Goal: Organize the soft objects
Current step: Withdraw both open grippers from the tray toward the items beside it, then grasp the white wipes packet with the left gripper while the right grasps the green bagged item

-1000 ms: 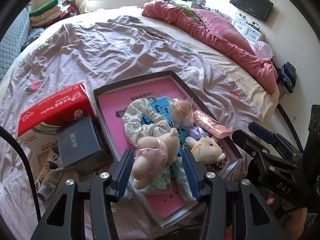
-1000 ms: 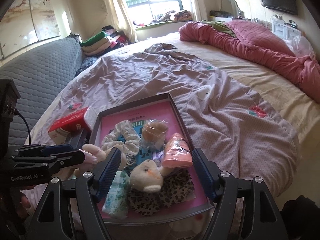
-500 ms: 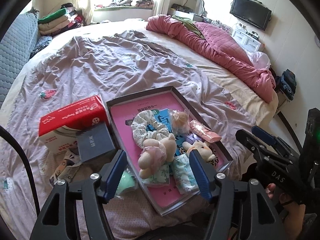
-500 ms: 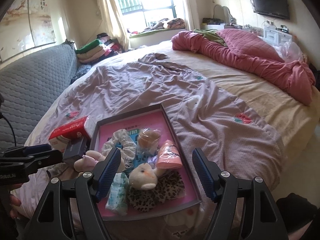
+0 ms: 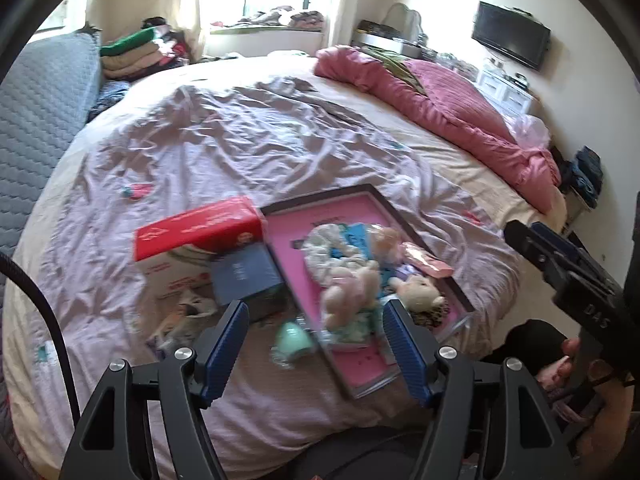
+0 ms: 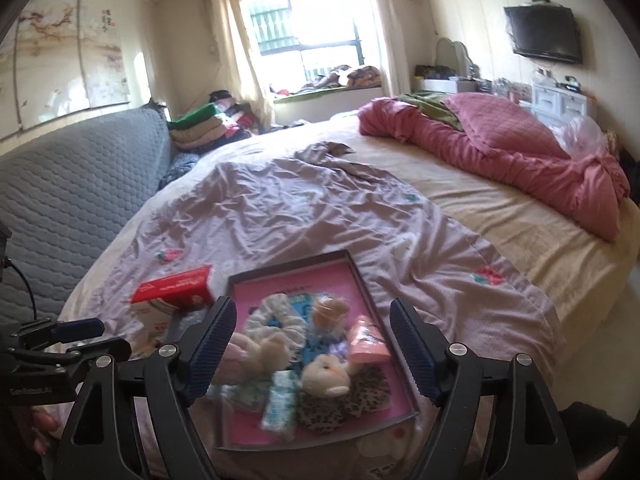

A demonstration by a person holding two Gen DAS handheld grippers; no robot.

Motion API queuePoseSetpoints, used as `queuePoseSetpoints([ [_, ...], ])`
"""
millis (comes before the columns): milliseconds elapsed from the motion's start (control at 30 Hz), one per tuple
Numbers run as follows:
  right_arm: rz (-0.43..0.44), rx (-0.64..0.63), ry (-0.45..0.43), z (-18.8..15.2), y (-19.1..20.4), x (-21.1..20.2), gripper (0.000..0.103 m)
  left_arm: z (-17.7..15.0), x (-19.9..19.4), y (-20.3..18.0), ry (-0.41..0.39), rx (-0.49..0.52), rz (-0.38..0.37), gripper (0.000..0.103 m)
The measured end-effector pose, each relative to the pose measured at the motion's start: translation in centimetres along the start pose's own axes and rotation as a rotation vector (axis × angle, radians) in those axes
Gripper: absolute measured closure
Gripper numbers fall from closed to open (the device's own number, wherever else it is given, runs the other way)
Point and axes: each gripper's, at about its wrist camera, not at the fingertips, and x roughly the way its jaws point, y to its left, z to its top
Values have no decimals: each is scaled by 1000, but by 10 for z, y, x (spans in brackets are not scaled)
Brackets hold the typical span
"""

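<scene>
The left gripper [image 5: 316, 344] hangs above the near edge of the bed [image 5: 248, 152] with its blue-padded jaws wide apart and nothing between the pads — they have just been opening. Seen through the gap between them, a mint-green soft item [image 5: 294, 340] lies on the lilac sheet just left of the tray [image 5: 362, 368]. Past the right jaw, inside the tray on its pink liner, sits a cream plush bear [image 5: 352, 290] in a pink dress, lying on a folded floral cloth [image 5: 356, 330]. Beside it, toward the right jaw's far side, is a smaller plush animal [image 5: 418, 290], and beyond both a frilly white scrunchie [image 5: 326, 246] and a wrapped peach-coloured packet [image 5: 428, 262].

Beyond the left jaw stand a red-topped tissue box [image 5: 192, 236] and a dark blue box [image 5: 244, 276] leaning against it, both outside the tray.

The right gripper [image 6: 312, 348] also hovers over the tray, jaws wide and empty — they too have just been opening a little. Between its jaws lie the bear, the small plush animal, a wrapped tissue pack [image 6: 280, 404] and a leopard-print cloth [image 6: 344, 400], all resting untouched in the tray. A hand [image 5: 568, 360] grips the right gripper's handle at the right edge of the left wrist view.
</scene>
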Motion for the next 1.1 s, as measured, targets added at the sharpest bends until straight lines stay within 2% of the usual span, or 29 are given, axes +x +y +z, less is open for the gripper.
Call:
queuePoseSetpoints([
  [133,46,-36,-7,5,22,-4,23,-3,-15,27,-12,-34,56,34],
  [333,88,-122,-1,5,60,-6,23,-10,-32,69,-18,-119,75,34],
  [567,135,-252,31,-8,103,0,22,-26,-40,100,-20,-164,113,34],
  [767,171,-351,87,-30,135,14,22,-43,-35,122,-2,-192,134,34],
  [1100,201,-459,196,-62,161,47,22,-65,-9,143,62,-217,130,34],
])
